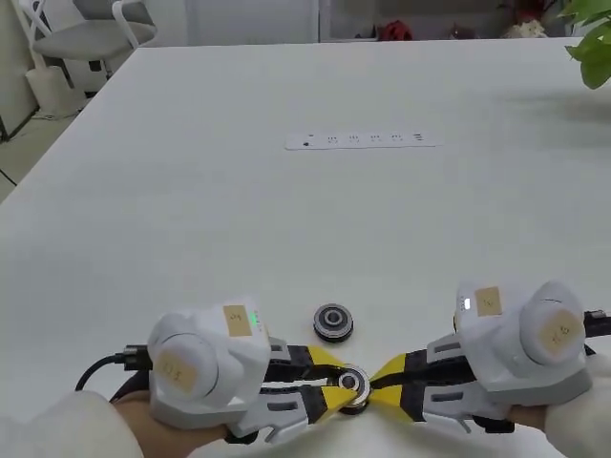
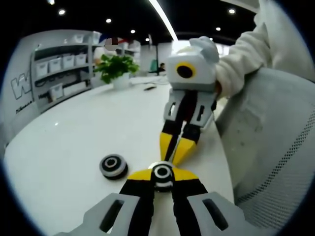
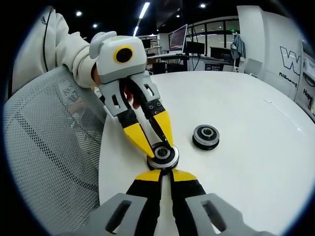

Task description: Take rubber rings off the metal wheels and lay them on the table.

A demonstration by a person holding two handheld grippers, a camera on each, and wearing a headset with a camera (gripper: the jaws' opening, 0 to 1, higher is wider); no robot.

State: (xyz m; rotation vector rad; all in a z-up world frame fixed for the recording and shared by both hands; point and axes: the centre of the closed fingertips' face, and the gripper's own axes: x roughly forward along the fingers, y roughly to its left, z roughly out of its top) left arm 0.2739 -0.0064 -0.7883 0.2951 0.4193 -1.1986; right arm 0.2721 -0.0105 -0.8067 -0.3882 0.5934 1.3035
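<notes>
A metal wheel (image 1: 350,385) with a black rubber ring lies at the table's near edge, between both grippers. My left gripper (image 1: 342,389) comes in from the left and is shut on this wheel (image 2: 162,173), one yellow tip on each side. From the right, my right gripper (image 1: 374,382) meets the wheel (image 3: 162,156) with its tips pinched together on the rubber ring's near rim. The right gripper (image 2: 173,156) and the left gripper (image 3: 158,143) each face the other's camera. A second wheel (image 1: 332,322) with its ring lies flat just beyond, free of both grippers.
A white power strip (image 1: 363,141) lies mid-table, far from the work. A green plant (image 1: 592,43) stands at the far right corner and a chair (image 1: 91,33) at the far left. A mesh chair back (image 3: 49,147) sits close behind the table's near edge.
</notes>
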